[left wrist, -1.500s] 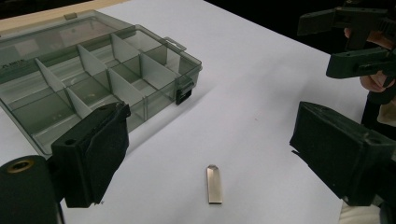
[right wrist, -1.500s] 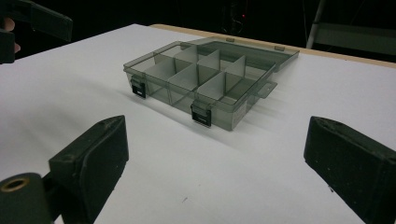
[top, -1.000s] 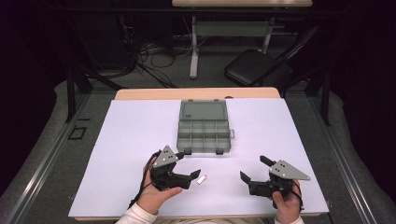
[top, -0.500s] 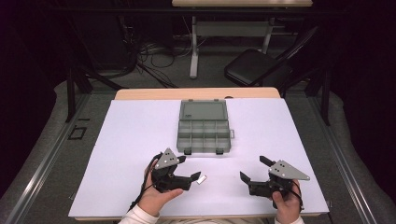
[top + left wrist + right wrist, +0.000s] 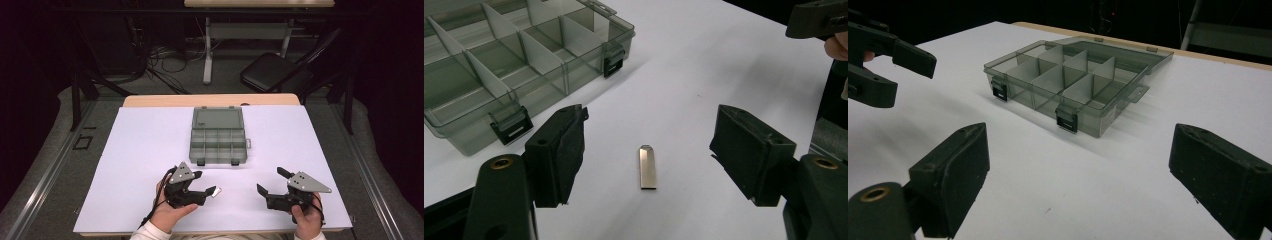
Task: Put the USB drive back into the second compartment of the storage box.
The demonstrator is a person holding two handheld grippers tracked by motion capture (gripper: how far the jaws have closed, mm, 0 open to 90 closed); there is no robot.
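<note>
Here, near the tabletop's (image 5: 130,150) front edge and left of its middle, I see my left gripper (image 5: 204,186) with its jaws spread wide around a small flat metal piece (image 5: 648,167), touching neither side of it. In the left gripper view the piece lies flat on the white surface, its long axis running along the gripper's line of sight, the tapered end pointing away from the camera and the squared end toward it. From the high view it is just a bright fleck (image 5: 213,191) at the jaw tips, too small to read its direction. Behind it, toward the middle of the tabletop, the clear compartment box (image 5: 218,136) sits open, lid back, latches facing me. Near the front right corner, my right gripper (image 5: 270,184) has its jaws spread over bare surface, aimed toward the box (image 5: 1073,85).
</note>
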